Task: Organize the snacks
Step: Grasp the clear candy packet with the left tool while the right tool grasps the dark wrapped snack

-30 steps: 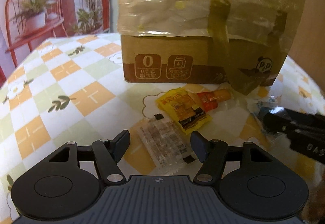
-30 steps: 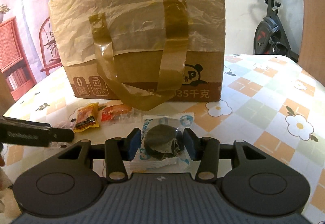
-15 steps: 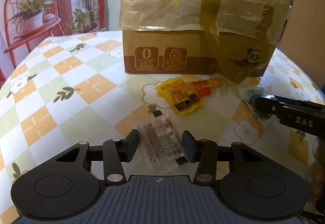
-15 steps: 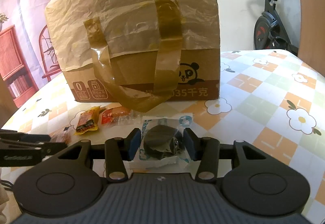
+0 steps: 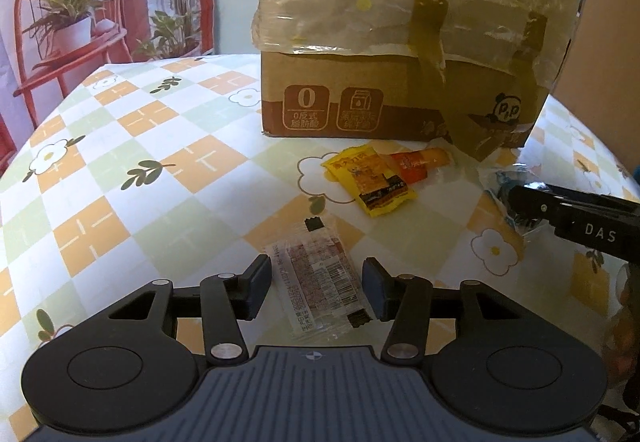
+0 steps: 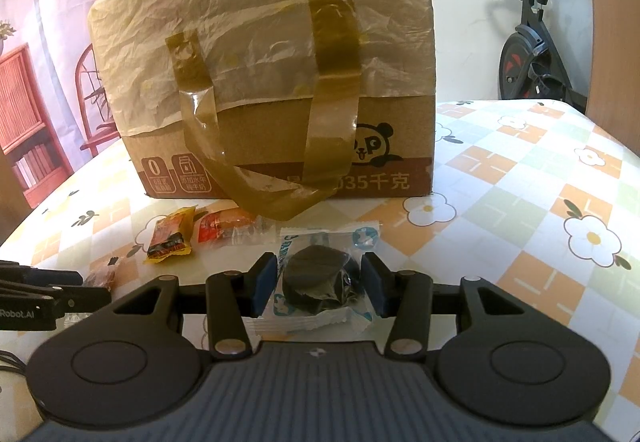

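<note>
Two wrist views over a checked tabletop (image 5: 120,169), landmark: taped cardboard box (image 5: 400,81)

Left hand-held gripper (image 5: 316,288): jaws narrower than a second ago and just eased slightly apart; clear barcode packet (image 5: 320,278) between the pads, now seen well up between the fingers rather than out ahead of them. Left pad apparently at the wrapper's edge, a sliver of gap at the right pad, so no firm clench shown; packet judged bracketed, not yet secured. Meaning for the task: pickup of this snack prepared but unfinished.

Right hand-held gripper (image 6: 318,284): unchanged from a second ago, moderately closed, pads pressing both sides of the dark round snack in a blue-and-white wrapper (image 6: 320,278), in front of the box; grasp judged ready for carrying.

Yellow sachet (image 5: 370,181) and orange-red sachet (image 5: 420,163): flat on the tabletop just before the box's front face, touching each other, untouched by either gripper, still to be sorted
</note>
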Demonstrator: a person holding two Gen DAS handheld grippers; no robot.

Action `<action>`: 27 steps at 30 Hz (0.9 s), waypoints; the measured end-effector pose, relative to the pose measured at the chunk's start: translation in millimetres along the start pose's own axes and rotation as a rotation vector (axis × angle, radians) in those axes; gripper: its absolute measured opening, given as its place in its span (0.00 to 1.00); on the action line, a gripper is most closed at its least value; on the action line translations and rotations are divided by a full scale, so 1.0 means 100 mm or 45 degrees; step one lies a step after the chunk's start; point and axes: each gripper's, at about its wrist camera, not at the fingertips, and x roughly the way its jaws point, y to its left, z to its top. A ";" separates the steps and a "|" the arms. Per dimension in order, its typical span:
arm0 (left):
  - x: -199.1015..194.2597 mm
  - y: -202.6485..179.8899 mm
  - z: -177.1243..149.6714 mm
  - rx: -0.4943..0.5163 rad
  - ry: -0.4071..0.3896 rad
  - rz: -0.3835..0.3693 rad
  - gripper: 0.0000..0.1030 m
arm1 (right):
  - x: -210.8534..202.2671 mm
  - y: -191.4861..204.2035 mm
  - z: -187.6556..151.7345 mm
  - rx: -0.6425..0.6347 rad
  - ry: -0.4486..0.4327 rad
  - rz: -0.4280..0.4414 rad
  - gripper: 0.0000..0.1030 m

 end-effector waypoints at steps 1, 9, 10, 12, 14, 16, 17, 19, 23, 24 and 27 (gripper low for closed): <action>0.00 -0.01 0.00 0.007 0.003 0.019 0.52 | 0.00 0.00 0.00 0.001 0.000 0.001 0.48; -0.01 -0.02 0.01 0.019 0.032 0.095 0.63 | 0.00 0.00 0.00 0.003 0.000 0.003 0.48; -0.01 -0.01 0.01 0.011 0.033 0.090 0.64 | 0.00 0.00 0.00 0.004 0.000 0.004 0.48; -0.01 0.00 0.01 0.008 0.031 0.085 0.64 | 0.00 -0.01 0.00 0.008 0.000 0.007 0.49; -0.01 0.00 0.01 0.006 0.026 0.085 0.64 | 0.00 -0.01 0.00 0.010 0.001 0.009 0.49; -0.01 0.00 0.00 0.005 0.020 0.081 0.64 | 0.00 -0.01 0.00 0.010 0.001 0.009 0.49; -0.01 0.01 0.00 0.004 0.018 0.081 0.62 | 0.00 -0.01 0.00 0.010 0.001 0.009 0.49; -0.03 0.03 0.00 -0.002 0.005 0.073 0.43 | 0.00 -0.01 0.00 0.011 0.002 0.008 0.49; -0.05 0.09 0.02 -0.032 0.002 -0.021 0.41 | 0.02 -0.04 0.00 0.032 0.014 0.012 0.52; -0.06 0.09 0.01 -0.034 -0.001 -0.028 0.41 | 0.02 -0.04 0.00 0.039 0.017 0.014 0.53; -0.08 0.09 -0.01 -0.044 -0.012 -0.054 0.40 | 0.06 -0.05 0.01 0.048 0.046 0.015 0.56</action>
